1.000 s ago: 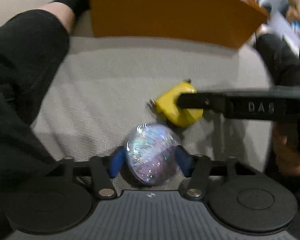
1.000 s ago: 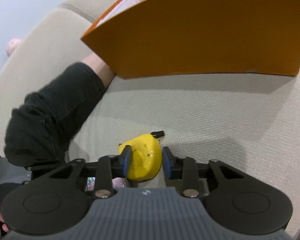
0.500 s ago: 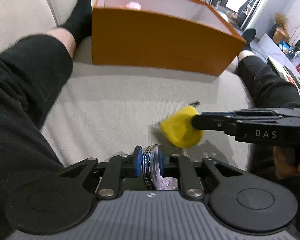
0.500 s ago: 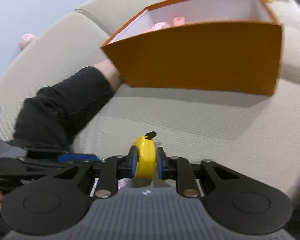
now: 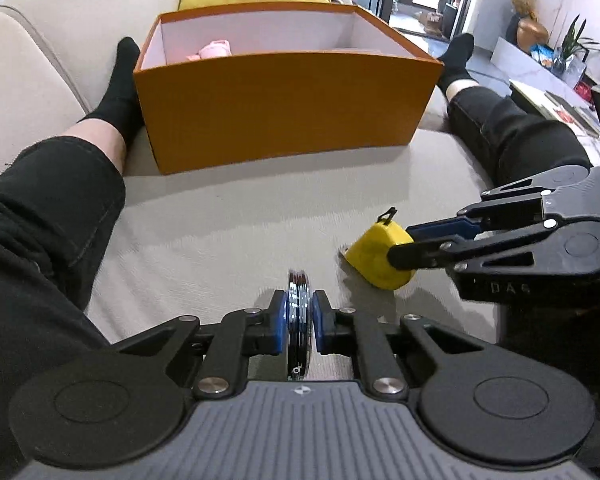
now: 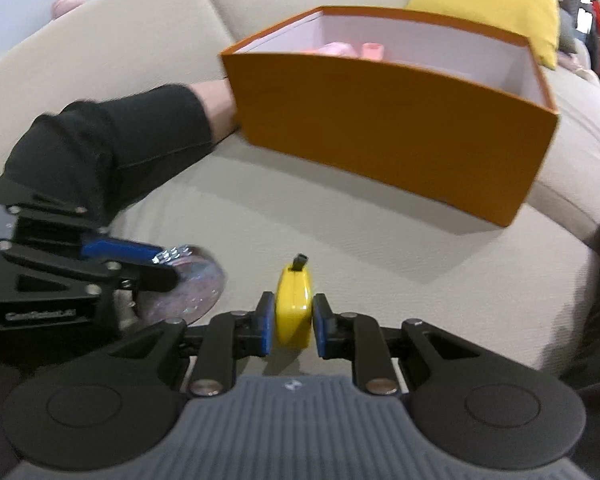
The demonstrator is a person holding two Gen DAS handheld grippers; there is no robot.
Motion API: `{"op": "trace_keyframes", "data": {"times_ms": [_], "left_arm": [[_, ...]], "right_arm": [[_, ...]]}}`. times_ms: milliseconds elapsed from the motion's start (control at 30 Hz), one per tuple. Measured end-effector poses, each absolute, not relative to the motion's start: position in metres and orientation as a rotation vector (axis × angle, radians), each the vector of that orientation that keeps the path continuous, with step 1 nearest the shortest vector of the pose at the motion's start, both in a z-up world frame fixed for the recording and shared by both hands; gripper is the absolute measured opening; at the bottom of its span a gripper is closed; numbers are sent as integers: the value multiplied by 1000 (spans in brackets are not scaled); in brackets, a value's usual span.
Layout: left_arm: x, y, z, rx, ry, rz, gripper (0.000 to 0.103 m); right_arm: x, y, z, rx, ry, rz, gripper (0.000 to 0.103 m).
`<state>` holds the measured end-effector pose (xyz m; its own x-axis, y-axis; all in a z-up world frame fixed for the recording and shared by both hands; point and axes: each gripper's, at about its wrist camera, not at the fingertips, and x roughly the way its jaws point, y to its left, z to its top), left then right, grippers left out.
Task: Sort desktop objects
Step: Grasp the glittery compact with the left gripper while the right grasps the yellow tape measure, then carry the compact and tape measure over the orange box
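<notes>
The left gripper [image 5: 300,322] was closing on a glittery disc [image 5: 299,300]; the right gripper [image 6: 293,324] pinched a yellow tape measure [image 6: 294,304], the orange box [image 6: 380,120] at twelve o'clock.

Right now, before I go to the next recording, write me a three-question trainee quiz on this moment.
1. True or false: the left gripper is shut on the yellow tape measure.
2. What does the right gripper hold?
3. The orange box is: A) holding pink items, B) lidded, C) tipped over.

Key: 1. False, it pinches a glittery round case. 2. The yellow tape measure. 3. A.
</notes>
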<state>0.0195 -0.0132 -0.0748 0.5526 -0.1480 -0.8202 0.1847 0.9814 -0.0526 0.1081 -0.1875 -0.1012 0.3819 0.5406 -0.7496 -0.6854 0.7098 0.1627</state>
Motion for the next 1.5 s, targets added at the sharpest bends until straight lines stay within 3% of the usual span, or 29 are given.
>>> {"op": "trace_keyframes", "data": {"times_ms": [567,1133,1500], "left_arm": [[30,7,-69,-108,990,-199,15],[126,13,47,-79,757,-358,15],[230,4,35,-36,800,-410,15]], "right_arm": [[123,-190,-95,-98,906,792,21],[233,-236,49,-57,762,818,21],[358,-164,-7,-376,1004,750,21]]}}
